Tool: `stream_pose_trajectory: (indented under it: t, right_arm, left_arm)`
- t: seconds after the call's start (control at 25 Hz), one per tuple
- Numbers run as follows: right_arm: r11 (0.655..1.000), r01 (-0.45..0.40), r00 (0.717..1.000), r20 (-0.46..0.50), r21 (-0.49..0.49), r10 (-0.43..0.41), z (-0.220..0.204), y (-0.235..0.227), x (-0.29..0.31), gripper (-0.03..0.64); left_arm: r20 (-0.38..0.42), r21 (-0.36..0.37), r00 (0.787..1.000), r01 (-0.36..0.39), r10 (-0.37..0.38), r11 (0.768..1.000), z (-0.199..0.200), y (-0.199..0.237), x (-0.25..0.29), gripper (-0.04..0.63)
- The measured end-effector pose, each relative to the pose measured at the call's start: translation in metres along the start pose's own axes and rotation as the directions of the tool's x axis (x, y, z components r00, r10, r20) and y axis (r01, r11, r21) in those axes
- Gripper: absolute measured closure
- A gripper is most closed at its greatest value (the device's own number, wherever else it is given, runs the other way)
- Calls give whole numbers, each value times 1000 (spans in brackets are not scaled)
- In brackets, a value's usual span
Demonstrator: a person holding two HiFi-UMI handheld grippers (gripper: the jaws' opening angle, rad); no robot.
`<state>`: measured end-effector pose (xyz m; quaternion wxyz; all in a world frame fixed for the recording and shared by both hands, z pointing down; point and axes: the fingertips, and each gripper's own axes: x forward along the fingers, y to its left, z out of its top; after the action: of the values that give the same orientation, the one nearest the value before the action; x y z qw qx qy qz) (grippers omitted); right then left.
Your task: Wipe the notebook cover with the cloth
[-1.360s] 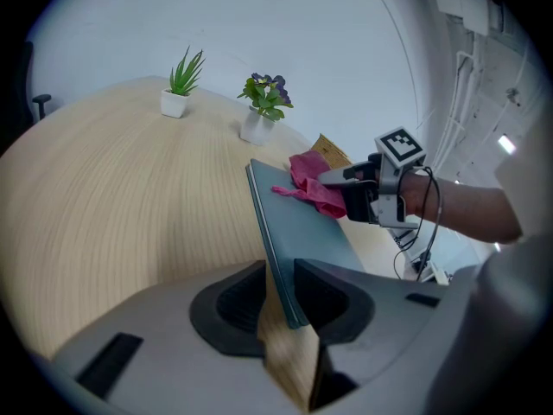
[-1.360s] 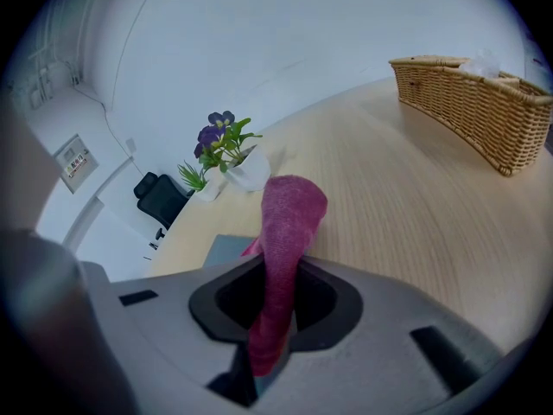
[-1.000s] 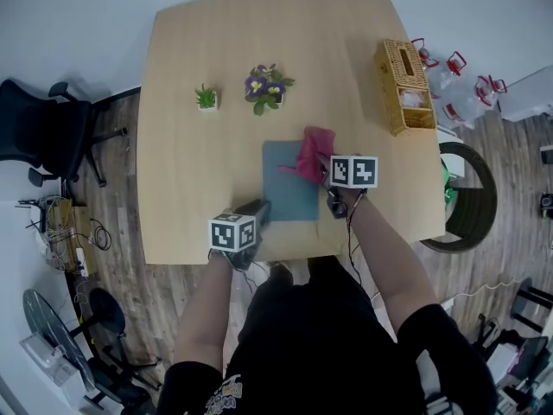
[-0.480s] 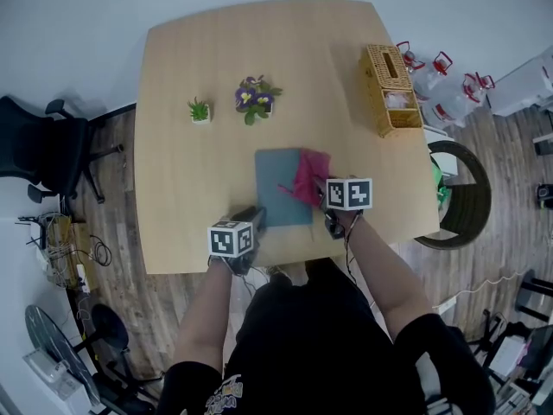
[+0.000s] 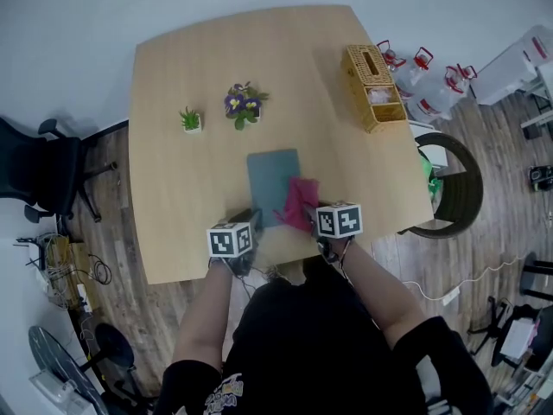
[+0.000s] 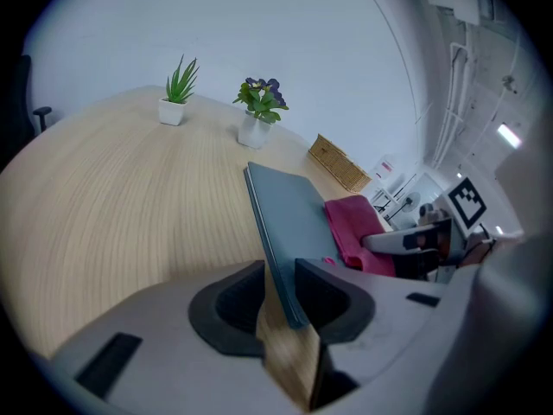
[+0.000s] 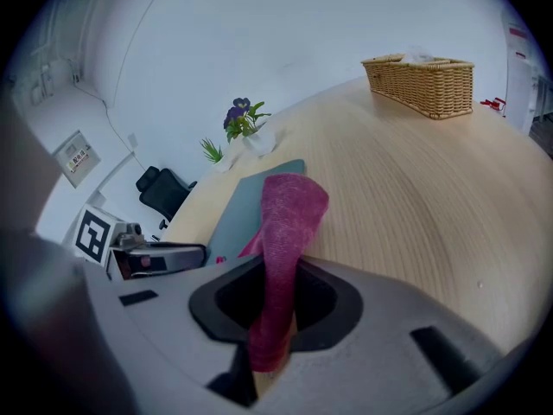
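Observation:
A grey-teal notebook lies flat on the wooden table near the front edge. My left gripper is shut on its near left corner; in the left gripper view the notebook runs out from between the jaws of that gripper. My right gripper is shut on a pink cloth. The cloth rests on the notebook's near right part. In the right gripper view the cloth stands up from the right gripper, with the notebook behind it.
A wicker basket stands at the table's far right. A purple-flowered plant and a small green plant sit beyond the notebook. An office chair is on the left, and bottles and a round stool are on the floor at the right.
My right gripper has dragged the cloth from the notebook's far right part toward its near edge. The left gripper has stayed at the near left corner.

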<state>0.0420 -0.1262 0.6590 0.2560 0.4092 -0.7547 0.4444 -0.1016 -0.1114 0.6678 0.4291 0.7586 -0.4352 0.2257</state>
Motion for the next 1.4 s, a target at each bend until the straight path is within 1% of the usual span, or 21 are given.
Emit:
stream_pose_trajectory:
  t: [0.16,0.24,0.32,0.36,0.44,0.6,0.72,0.88,0.96,1.04,1.12,1.2,1.32,1.4]
  right_arm:
    - [1000,-4,1000,7,2,4,-18,13,-7,548]
    - [1000,-16,999,30,7,15,-22,20,-12,548]
    - [999,-48,996,70,24,46,-23,30,-18,548]
    - [997,-65,994,93,32,62,-22,35,-22,548]
    - [997,-69,990,128,26,66,-20,39,-33,548]
    - [997,-79,977,196,-24,82,-9,49,-57,548]
    - [993,-97,965,237,-61,109,2,56,-75,548]
    - [986,-126,951,271,-108,151,21,63,-94,548]
    - [980,-149,941,284,-135,182,30,68,-103,548]
    - [969,-175,930,294,-172,220,38,73,-114,548]
    - [953,-197,916,304,-228,262,44,76,-128,548]
    - [930,-210,903,304,-303,303,47,78,-142,548]
    - [888,-227,889,287,-400,357,45,77,-163,548]
    - [864,-247,878,275,-439,391,42,74,-176,548]
  left_arm:
    - [11,1,1000,3,-3,1000,1,-1,-1,492]
    - [18,7,1000,7,-7,1000,1,-2,-2,492]
    - [34,23,999,2,-3,1000,0,-1,-8,491]
    - [49,36,999,-4,2,999,-1,-1,-13,492]
    - [85,71,996,-12,6,997,2,-4,-25,499]
    - [160,153,987,0,-25,988,11,-21,-55,553]
    - [239,187,971,-17,-28,982,23,-34,-83,578]
    - [340,214,940,-48,-28,976,38,-56,-110,584]
    - [387,213,922,-67,-21,975,44,-68,-121,586]
    - [437,197,900,-92,-4,976,49,-83,-134,586]
    - [477,181,878,-120,20,976,53,-99,-143,586]
    - [500,176,865,-147,40,973,52,-116,-147,586]
    - [510,164,857,-178,72,970,43,-141,-144,586]
    - [515,139,852,-193,95,971,34,-157,-142,586]
